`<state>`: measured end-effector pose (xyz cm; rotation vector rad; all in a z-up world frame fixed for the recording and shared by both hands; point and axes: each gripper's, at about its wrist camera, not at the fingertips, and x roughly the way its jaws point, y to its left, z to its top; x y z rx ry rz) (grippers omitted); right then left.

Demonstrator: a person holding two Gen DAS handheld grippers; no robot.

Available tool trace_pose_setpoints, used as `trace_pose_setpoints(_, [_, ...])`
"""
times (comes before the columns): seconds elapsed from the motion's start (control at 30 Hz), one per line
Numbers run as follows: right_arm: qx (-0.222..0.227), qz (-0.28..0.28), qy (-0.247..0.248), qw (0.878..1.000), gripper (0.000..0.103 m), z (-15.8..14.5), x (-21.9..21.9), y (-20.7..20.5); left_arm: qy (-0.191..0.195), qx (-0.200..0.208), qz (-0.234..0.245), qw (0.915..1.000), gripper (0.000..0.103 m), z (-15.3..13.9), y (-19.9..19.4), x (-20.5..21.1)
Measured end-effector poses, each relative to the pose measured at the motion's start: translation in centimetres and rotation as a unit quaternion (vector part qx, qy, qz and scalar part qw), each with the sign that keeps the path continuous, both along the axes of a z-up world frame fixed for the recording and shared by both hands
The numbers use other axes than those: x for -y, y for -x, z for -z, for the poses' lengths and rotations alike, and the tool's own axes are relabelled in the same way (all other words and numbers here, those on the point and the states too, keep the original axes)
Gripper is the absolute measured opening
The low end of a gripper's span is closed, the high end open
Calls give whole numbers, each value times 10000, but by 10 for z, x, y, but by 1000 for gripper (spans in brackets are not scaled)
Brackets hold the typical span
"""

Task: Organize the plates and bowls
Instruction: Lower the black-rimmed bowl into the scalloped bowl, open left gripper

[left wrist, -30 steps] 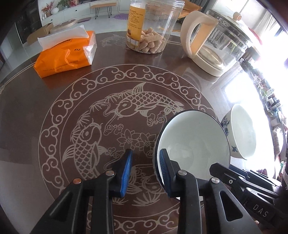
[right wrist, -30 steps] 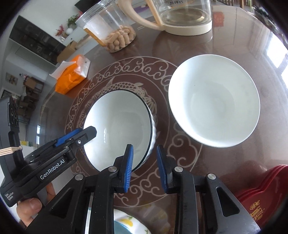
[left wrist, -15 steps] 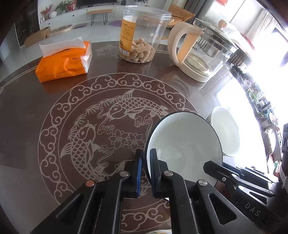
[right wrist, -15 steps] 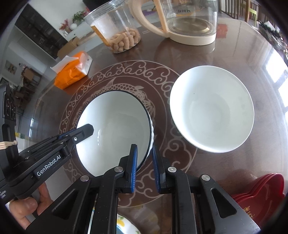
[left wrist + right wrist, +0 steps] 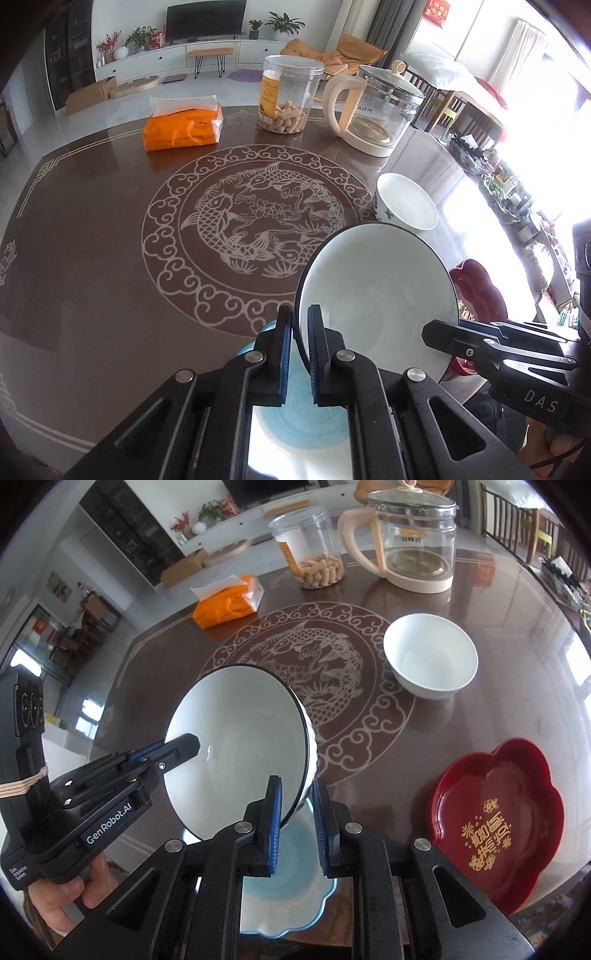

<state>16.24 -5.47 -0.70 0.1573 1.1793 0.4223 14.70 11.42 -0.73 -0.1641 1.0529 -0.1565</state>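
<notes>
I have the black-rimmed bowl (image 5: 240, 746) pinched at opposite rims, left gripper (image 5: 300, 343) and right gripper (image 5: 297, 821) both clenched on it. Glazed, slippery, breakable, stiff; thin-edge holds feel precarious.

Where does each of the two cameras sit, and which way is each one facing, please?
Left wrist: on the left gripper, looking down along its fingers at the black-rimmed bowl it clamps; the right gripper shows too.
Right wrist: on the right gripper, looking down at the same bowl; the left gripper and a hand show.
Shared: that bowl, the white bowl, the red plate, the kettle.
</notes>
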Motion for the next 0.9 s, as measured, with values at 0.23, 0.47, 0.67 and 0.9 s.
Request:
trace_pose_setpoints(0.23, [-359,-162,-97,9992,19,31,-8,32,-71,-207,-172,9996,8,35,35,-7])
trace_pose_setpoints(0.47, [-579,-194,25,9981,19,56,-12,40,-12,-454,-214,9987,8,60,43,-9])
trace_pose_setpoints(0.67, [-649,-213,80,9976,19,68,-13,42,6,-544,-214,9983,8,69,44,-8])
trace_pose_setpoints(0.9, [-585,-228,63,9980,19,71,-12,42,-52,-441,-142,9989,8,68,46,-5])
